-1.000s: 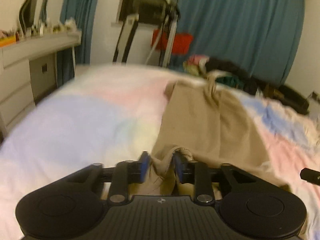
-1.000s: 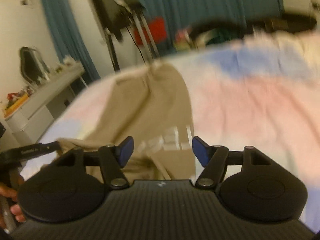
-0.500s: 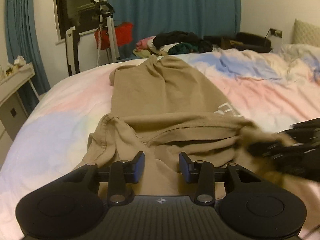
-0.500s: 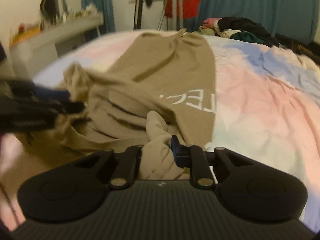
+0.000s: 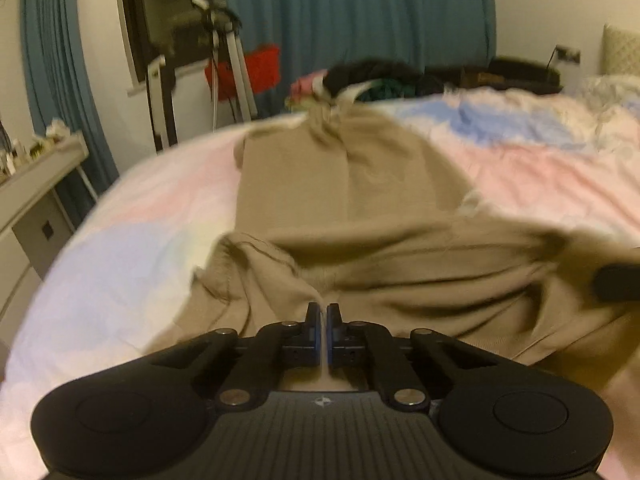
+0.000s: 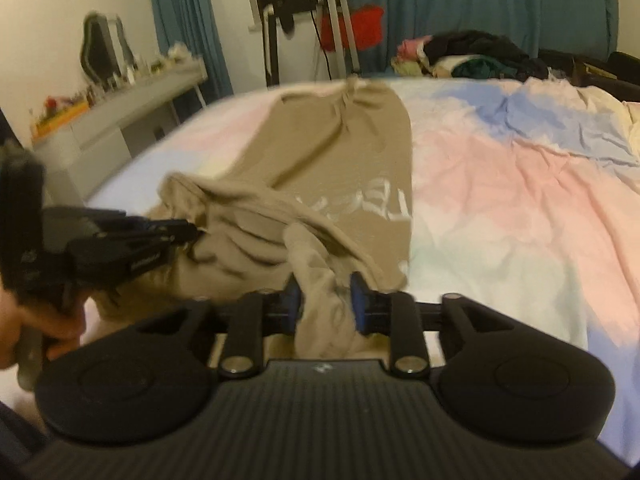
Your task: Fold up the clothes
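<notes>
Tan shirt (image 5: 344, 184) lies lengthwise on the pastel bed (image 5: 120, 264), far end flat toward the clothes pile (image 6: 472, 54), near end bunched and lifted off the cover between the two tongs. Left gripper (image 5: 323, 314) clenched nearly closed on a thin fold of the near edge; from the right wrist view it comes in from the left, pinching the same bunched cloth. Right gripper (image 6: 326, 300) clamped on a thick wad of shirt, white lettering (image 6: 360, 208) just beyond it.
</notes>
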The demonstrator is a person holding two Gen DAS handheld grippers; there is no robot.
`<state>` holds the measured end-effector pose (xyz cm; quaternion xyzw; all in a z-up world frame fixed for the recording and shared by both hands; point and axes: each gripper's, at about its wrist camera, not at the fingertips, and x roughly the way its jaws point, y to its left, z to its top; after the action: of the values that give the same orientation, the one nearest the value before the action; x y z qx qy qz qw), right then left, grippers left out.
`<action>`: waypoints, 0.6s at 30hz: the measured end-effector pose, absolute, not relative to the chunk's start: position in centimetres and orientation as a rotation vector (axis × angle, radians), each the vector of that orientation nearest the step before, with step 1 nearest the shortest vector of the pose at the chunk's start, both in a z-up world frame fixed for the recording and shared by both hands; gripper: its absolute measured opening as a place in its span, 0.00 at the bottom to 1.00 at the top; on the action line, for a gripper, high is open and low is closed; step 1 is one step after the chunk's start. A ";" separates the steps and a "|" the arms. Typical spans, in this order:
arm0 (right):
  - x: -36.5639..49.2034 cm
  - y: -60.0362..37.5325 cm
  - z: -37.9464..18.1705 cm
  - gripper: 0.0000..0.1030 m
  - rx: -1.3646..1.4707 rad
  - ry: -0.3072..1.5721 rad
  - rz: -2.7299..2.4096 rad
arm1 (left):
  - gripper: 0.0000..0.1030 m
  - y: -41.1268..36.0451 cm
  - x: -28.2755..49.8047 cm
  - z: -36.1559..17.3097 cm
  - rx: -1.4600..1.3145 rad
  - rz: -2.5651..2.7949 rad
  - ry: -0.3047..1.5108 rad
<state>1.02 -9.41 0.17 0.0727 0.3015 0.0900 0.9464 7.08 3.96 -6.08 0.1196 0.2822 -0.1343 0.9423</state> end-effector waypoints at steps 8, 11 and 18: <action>1.4 -7.9 1.2 0.50 0.112 0.517 0.190 | 0.01 6.9 1.1 -1.3 0.095 -0.288 0.452; 2.5 -6.6 0.6 0.51 0.038 0.523 0.203 | 0.00 7.4 0.1 -0.9 0.062 -0.283 0.439; 5.2 -2.4 -2.8 0.66 -0.223 0.588 0.268 | 0.00 8.1 -0.8 -0.1 0.009 -0.260 0.378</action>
<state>5.19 -2.45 -2.78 -0.1092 0.2881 0.1312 0.9423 -0.82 8.08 -0.13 0.0044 0.1873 -0.1290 0.9738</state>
